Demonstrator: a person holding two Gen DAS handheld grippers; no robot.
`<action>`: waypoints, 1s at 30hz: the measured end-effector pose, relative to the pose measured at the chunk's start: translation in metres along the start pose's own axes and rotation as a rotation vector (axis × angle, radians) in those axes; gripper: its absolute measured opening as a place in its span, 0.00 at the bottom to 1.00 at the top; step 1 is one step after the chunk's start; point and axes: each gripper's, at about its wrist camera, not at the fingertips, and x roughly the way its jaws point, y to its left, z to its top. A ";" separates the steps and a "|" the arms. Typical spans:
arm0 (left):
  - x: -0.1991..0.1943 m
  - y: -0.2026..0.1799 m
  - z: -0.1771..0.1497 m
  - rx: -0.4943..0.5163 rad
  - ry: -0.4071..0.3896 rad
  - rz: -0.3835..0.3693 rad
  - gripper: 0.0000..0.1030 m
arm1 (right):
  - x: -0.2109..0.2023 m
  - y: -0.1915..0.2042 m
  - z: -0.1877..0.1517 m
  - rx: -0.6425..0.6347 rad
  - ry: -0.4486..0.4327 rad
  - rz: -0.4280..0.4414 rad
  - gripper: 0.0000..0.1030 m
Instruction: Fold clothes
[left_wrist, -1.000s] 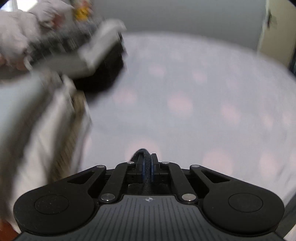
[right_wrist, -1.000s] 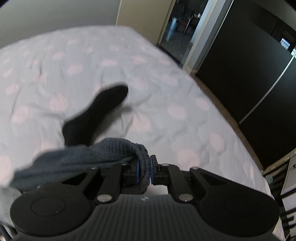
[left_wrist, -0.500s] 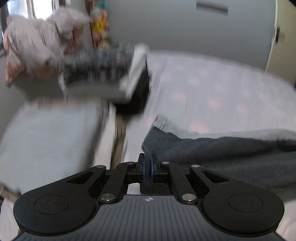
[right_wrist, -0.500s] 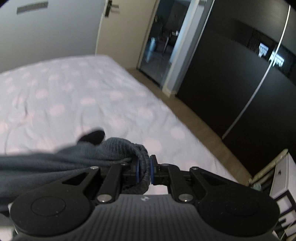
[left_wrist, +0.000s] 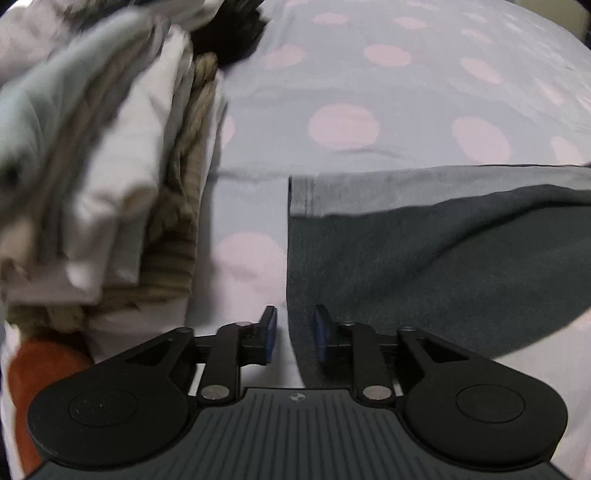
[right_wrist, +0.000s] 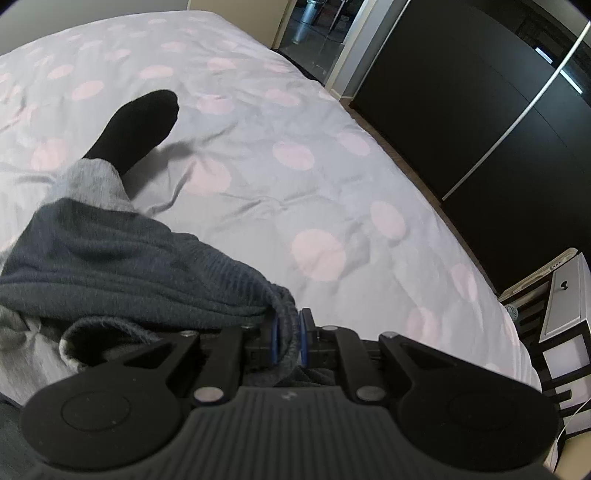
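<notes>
A dotted bed (left_wrist: 369, 155) carries dark-blue trousers (left_wrist: 424, 258), folded stack (left_wrist: 110, 166) (blurred), 1 black sock (right_wrist: 140, 129).

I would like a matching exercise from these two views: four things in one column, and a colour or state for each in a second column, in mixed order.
Things:
1. left tongs
2. right tongs
3. sock
4. bedcover

States:
A. black, lying on the bed
B. clamped on the dark blue garment
C. opening, pads pressing on nothing
D. pale with pink dots

Pairs: 1-C, 2-B, 3-A, 4-D
</notes>
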 end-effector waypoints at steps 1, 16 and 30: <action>-0.007 0.000 0.003 0.024 -0.026 -0.005 0.38 | 0.001 0.001 0.000 -0.002 0.000 0.000 0.12; 0.066 -0.017 0.071 -0.010 -0.060 0.051 0.40 | 0.032 0.001 -0.005 -0.047 0.039 0.071 0.29; 0.076 -0.054 0.084 0.096 0.001 0.174 0.15 | 0.033 -0.004 0.053 -0.048 -0.208 0.331 0.55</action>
